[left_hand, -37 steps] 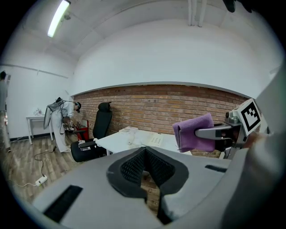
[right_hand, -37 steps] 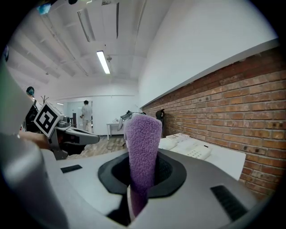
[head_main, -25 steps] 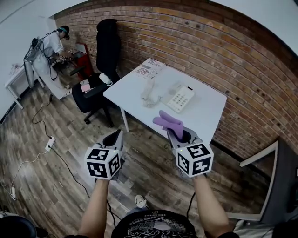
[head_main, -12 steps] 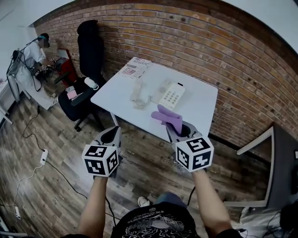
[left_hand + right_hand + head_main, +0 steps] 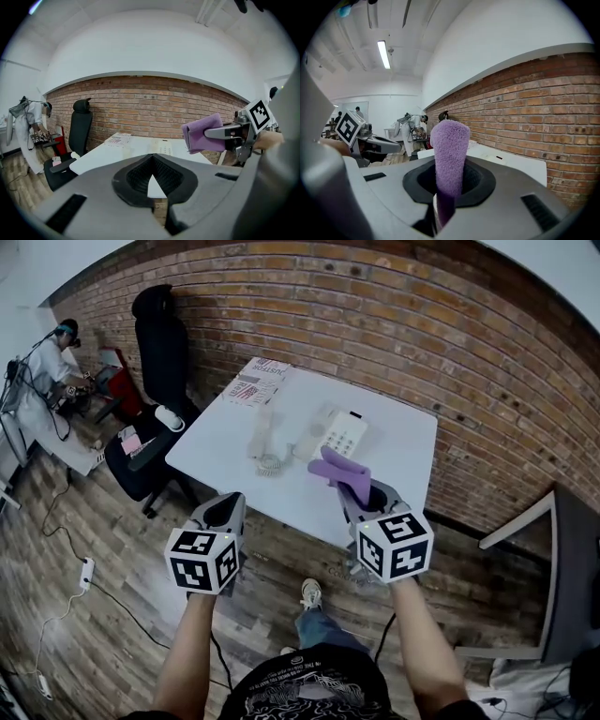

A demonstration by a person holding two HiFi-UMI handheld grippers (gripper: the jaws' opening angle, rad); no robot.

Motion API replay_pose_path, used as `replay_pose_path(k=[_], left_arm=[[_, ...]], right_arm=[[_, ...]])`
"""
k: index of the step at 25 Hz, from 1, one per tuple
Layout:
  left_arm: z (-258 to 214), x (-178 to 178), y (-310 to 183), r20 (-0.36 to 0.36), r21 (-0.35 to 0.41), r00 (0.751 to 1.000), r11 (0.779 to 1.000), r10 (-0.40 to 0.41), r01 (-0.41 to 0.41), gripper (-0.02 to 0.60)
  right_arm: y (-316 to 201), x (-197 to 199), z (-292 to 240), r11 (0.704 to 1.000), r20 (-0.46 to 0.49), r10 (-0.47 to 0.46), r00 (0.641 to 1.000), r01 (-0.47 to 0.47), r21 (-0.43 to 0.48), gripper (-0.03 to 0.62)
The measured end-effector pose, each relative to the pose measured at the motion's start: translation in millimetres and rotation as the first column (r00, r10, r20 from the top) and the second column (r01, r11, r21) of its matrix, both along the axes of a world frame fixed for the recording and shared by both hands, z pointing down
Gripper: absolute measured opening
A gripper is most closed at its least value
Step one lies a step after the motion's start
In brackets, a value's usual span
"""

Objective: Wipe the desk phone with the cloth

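A white desk phone (image 5: 343, 432) sits on the white table (image 5: 398, 460), its handset (image 5: 261, 427) lying off the base to the left with a coiled cord (image 5: 272, 463). Both grippers hang in the air short of the table's near edge. My right gripper (image 5: 361, 491) is shut on a folded purple cloth (image 5: 339, 472), which sticks up from between the jaws (image 5: 450, 145). My left gripper (image 5: 227, 505) is shut with nothing in it. The left gripper view shows the phone (image 5: 163, 148) ahead and the cloth (image 5: 204, 133) at the right.
A printed booklet (image 5: 255, 381) lies at the table's far left corner. A black office chair (image 5: 157, 343) stands left of the table. A person (image 5: 52, 357) works at a bench far left. Behind is a brick wall (image 5: 450, 343); a grey frame (image 5: 562, 549) stands at right, and a power strip (image 5: 85, 569) lies on the wood floor.
The table and phone have come closer and lower in the head view as the person walks up. Both grippers keep their pose, the cloth still held.
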State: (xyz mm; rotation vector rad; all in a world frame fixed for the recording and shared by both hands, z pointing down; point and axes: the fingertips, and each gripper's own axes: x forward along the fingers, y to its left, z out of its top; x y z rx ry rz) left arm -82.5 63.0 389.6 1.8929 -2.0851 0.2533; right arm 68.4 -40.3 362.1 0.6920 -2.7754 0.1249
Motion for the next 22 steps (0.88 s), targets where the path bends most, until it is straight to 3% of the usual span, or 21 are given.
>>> replay_pose_path(k=[14, 22], left_arm=[[15, -31, -165, -0.012, -0.050, 0.997, 0.995, 0.081, -0.082, 0.006], [27, -38, -231, -0.013, -0.096, 0.994, 0.989, 0.108, -0.109, 0.006]], right_arm=[[-161, -29, 11, 0.997, -0.034, 0.071, 0.997, -0.071, -0.021, 0.044], [-239, -39, 25, 0.993, -0.045, 0.106, 0.993, -0.109, -0.054, 0.044]])
